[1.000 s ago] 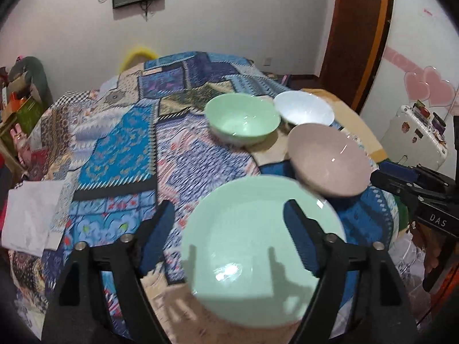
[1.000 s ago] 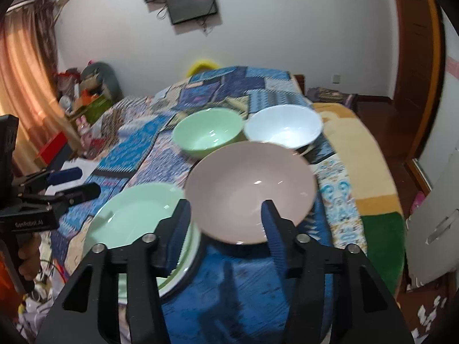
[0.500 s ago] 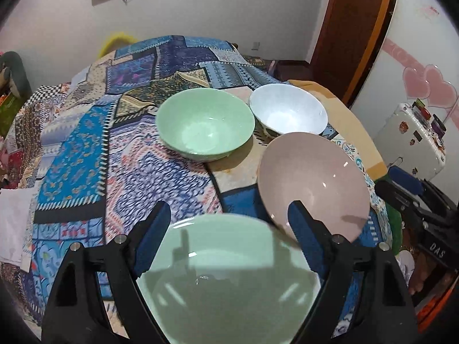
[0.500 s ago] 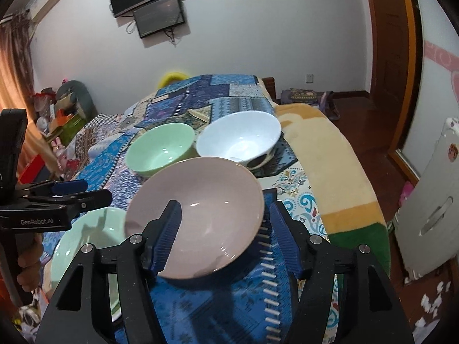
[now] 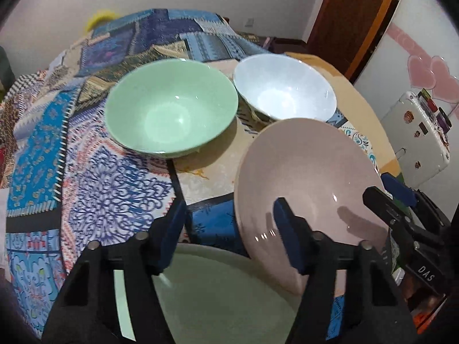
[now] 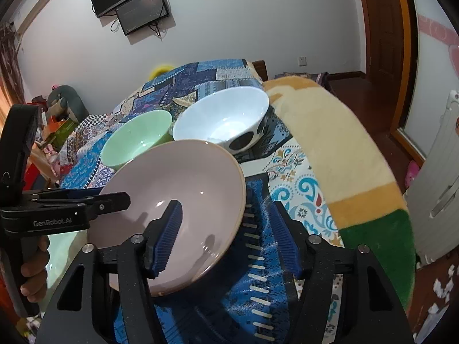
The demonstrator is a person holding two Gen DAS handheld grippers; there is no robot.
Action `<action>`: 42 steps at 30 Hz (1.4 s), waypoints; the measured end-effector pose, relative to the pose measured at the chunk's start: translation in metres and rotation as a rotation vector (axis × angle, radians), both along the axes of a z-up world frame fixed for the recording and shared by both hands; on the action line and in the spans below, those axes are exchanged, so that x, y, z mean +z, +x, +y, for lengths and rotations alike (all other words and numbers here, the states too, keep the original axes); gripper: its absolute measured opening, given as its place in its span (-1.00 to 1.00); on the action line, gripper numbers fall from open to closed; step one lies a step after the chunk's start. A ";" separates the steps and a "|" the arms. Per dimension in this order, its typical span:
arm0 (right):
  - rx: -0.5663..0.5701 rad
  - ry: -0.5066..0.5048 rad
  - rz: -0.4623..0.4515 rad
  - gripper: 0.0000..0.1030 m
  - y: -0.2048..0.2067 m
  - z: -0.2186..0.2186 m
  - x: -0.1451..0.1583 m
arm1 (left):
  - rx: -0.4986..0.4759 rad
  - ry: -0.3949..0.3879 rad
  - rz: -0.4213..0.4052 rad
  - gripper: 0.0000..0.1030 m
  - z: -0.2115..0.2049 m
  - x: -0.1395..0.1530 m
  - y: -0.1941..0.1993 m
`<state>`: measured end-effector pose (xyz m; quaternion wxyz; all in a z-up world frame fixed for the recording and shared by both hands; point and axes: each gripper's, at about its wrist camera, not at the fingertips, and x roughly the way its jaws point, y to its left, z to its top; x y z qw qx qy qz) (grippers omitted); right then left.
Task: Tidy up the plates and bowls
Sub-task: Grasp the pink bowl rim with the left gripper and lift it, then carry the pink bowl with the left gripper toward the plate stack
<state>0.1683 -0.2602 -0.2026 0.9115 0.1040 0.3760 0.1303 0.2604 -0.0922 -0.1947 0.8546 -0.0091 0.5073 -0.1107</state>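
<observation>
The move I'm lining up turns on one thing: the pink plate [image 5: 309,177] hangs to the right of the green plate [image 5: 218,292] and above it, tipped so its hollow faces my left hand-held gripper [image 5: 229,229], with its low edge already over the green plate's right rim. As I judge it, it has to travel left and lie flat to nest there. It's round, so it has no long axis to line up; only the tilt matters.

My right hand-held gripper [image 6: 226,229] is the nearer one. Its jaws straddle the pink plate's near rim and are closing, one pad inside the dish. A strip of bedspread shows between the rim and the outer pad, so I can't tell whether it truly grips.

The left one hovers over the green plate's far rim, jaws closing but not pressing on it.

My count on the bed [image 5: 114,177] is two plates and two bowls — a green bowl [image 5: 172,109] and a white bowl [image 5: 284,89] sitting just beside each other beyond.
</observation>
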 end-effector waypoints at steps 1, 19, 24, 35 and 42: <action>0.004 0.003 0.007 -0.08 0.002 0.001 -0.002 | 0.000 -0.004 0.009 0.08 0.000 -0.003 0.002; 0.012 0.037 0.038 -0.54 0.002 0.005 -0.007 | -0.073 -0.029 0.046 -0.69 -0.017 -0.016 0.005; 0.005 0.031 0.029 -0.54 0.001 0.006 -0.003 | -0.065 -0.027 0.040 -0.69 -0.017 -0.011 0.002; 0.011 0.041 -0.048 -0.54 -0.014 0.012 0.028 | -0.059 -0.036 -0.030 -0.69 -0.008 0.024 -0.022; 0.053 0.052 -0.078 -0.54 -0.027 0.031 0.047 | -0.031 -0.052 -0.064 -0.69 0.008 0.049 -0.045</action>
